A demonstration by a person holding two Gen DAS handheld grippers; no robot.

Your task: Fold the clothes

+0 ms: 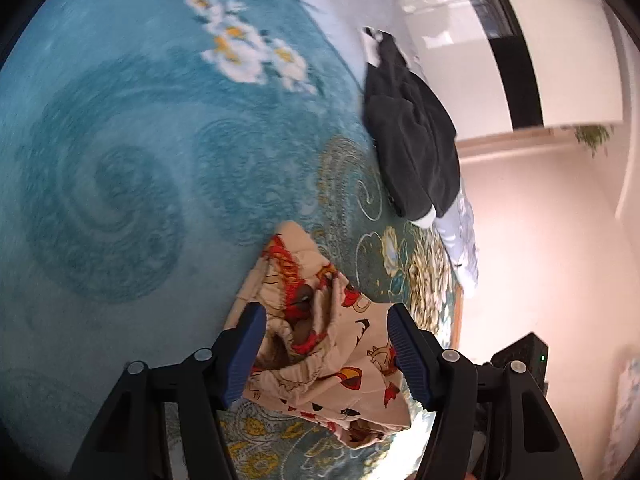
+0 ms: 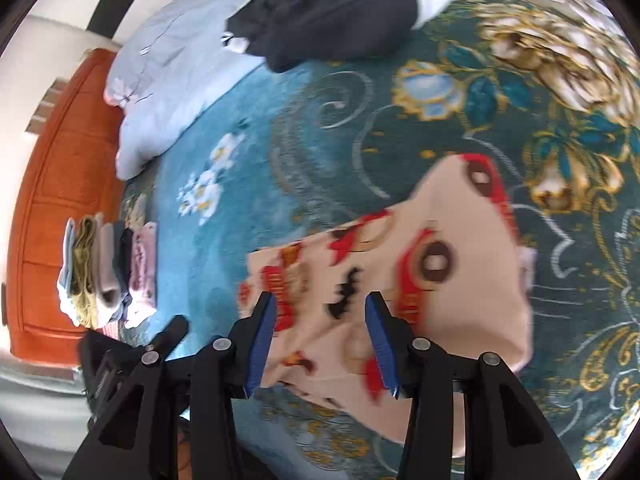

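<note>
A cream garment printed with red and brown cartoon figures (image 1: 344, 376) lies on the teal bedspread (image 1: 120, 160). In the left wrist view it is bunched, its elastic waistband showing. My left gripper (image 1: 325, 312) stands open, and its blue pads (image 1: 248, 352) straddle the bunched cloth without pinching it. The right wrist view has the same garment (image 2: 448, 280) spread flatter on the bedspread (image 2: 400, 140). My right gripper (image 2: 320, 298) hovers just over its near edge with the jaws apart and nothing clamped.
A dark garment (image 1: 412, 136) (image 2: 340, 4) lies at the bed's far side beside white cloth (image 1: 460, 236). A stack of folded clothes (image 2: 108, 272) sits by the orange headboard (image 2: 60, 200). A pale blue pillow (image 2: 168, 92) lies near it.
</note>
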